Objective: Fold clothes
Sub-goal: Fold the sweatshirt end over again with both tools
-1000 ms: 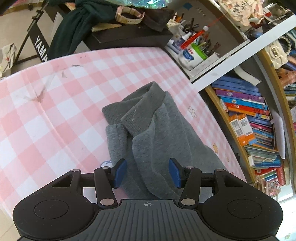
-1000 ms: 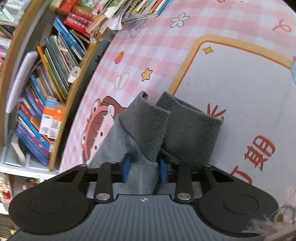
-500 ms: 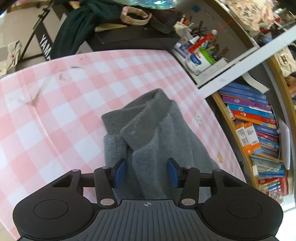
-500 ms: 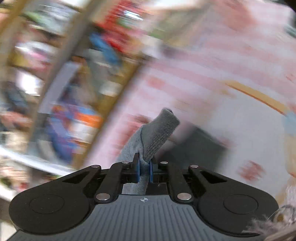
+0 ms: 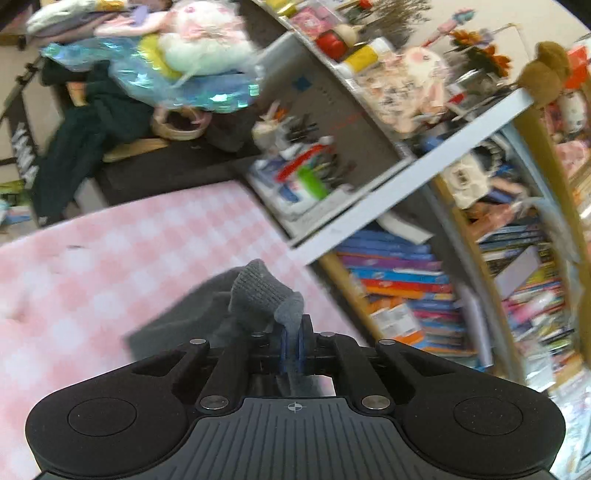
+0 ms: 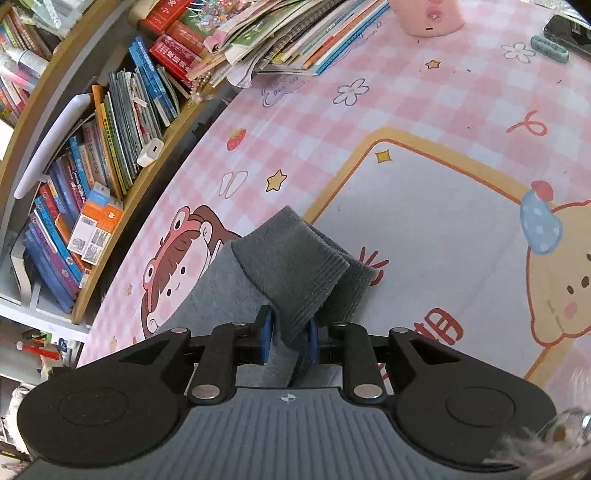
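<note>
A grey sweat garment (image 5: pixel 207 314) with ribbed cuffs lies on the pink checked table cover (image 5: pixel 110 258). My left gripper (image 5: pixel 291 345) is shut on one ribbed end (image 5: pixel 262 291) and holds it lifted off the table; that view is blurred by motion. In the right wrist view my right gripper (image 6: pixel 288 338) is shut on another ribbed cuff (image 6: pixel 291 262) of the same garment (image 6: pixel 221 291), with a second cuff (image 6: pixel 354 288) lying beside it on the cartoon mat (image 6: pixel 443 229).
A bookshelf full of books (image 5: pixel 424 280) runs along the table's far side and also shows in the right wrist view (image 6: pixel 92 166). A stack of books (image 6: pixel 280 33) and a pink object (image 6: pixel 428 18) sit at the table's far end. A pen holder (image 5: pixel 303 173) stands on a shelf.
My left gripper closed on the garment's ribbed end and lifted it, swinging upward. My right gripper, gripping its cuff, came back down near the mat after a fast blurred move.
</note>
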A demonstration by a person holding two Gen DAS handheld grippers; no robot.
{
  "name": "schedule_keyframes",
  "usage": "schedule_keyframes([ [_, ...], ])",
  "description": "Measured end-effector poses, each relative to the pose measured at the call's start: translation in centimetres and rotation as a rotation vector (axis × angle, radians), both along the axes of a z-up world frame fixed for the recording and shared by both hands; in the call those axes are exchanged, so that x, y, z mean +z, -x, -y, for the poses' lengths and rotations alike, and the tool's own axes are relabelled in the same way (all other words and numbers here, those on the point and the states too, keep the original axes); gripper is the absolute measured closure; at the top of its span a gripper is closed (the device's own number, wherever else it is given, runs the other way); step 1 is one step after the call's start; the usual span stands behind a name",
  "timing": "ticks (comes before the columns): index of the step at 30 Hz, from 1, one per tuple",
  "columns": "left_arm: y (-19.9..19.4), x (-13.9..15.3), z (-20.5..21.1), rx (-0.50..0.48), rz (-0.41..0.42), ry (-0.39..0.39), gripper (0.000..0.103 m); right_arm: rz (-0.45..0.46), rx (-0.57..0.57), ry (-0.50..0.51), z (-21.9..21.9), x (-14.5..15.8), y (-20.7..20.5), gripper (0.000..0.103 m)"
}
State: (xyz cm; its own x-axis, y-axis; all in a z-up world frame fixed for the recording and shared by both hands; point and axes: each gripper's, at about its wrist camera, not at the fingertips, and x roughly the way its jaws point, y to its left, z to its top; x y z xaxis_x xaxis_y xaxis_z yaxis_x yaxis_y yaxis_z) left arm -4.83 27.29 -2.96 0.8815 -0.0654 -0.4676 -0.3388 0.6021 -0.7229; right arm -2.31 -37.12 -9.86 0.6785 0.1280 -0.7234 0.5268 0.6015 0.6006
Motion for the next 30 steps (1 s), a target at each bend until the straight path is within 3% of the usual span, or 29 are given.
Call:
schedule_keyframes([
  [3,-0.2,-4.0,-0.5,0.012,-0.181,0.026,0.099,-0.005,-0.01,-0.009,-0.1,-0.6,0.4,0.083],
  [4,-0.2,-5.0,-0.3,0.013,-0.206,0.039,0.098,-0.006,-0.011,-0.008,-0.2,-0.6,0.4,0.083],
  [6,0.0,-5.8,0.2,0.034,-0.195,0.056,0.098,-0.01,-0.003,0.006,-0.3,-0.3,0.1,0.082],
  [8,0.0,-5.9,0.4,0.042,-0.172,0.066,0.098,-0.005,0.022,0.03,-0.5,0.3,-0.4,0.094],
  [10,0.0,-5.2,0.2,0.037,-0.141,0.049,0.098,0.04,0.057,0.072,-0.9,1.9,-1.0,0.095],
  [13,0.2,-4.2,0.0,0.028,-0.105,0.03,0.098,0.255,0.125,0.185,-2.2,7.0,-0.7,0.095],
  [15,0.4,-4.0,0.0,0.025,-0.101,0.021,0.098,0.335,0.118,0.23,-2.7,8.9,0.2,0.095],
  [17,0.6,-4.5,0.0,0.028,-0.119,0.021,0.098,0.265,0.087,0.24,-2.5,7.8,0.4,0.095],
  [21,0.8,-5.9,0.1,0.025,-0.189,0.039,0.096,-0.007,0.076,0.203,-1.4,1.6,-0.6,0.092],
  [23,1.0,-5.7,0.2,0.021,-0.214,0.006,0.09,-0.014,0.027,0.184,-1.3,0.7,0.3,0.076],
  [25,1.4,-5.3,0.3,0.024,-0.22,-0.03,0.081,-0.015,-0.002,0.167,-1.1,0.6,1.4,0.068],
  [26,1.7,-5.2,0.3,0.033,-0.226,-0.035,0.076,-0.028,-0.001,0.158,-1.0,0.5,1.7,0.067],
  [30,2.1,-6.0,0.0,0.06,-0.243,0.007,0.073,-0.055,0.014,0.156,-1.2,0.1,2.1,0.067],
])
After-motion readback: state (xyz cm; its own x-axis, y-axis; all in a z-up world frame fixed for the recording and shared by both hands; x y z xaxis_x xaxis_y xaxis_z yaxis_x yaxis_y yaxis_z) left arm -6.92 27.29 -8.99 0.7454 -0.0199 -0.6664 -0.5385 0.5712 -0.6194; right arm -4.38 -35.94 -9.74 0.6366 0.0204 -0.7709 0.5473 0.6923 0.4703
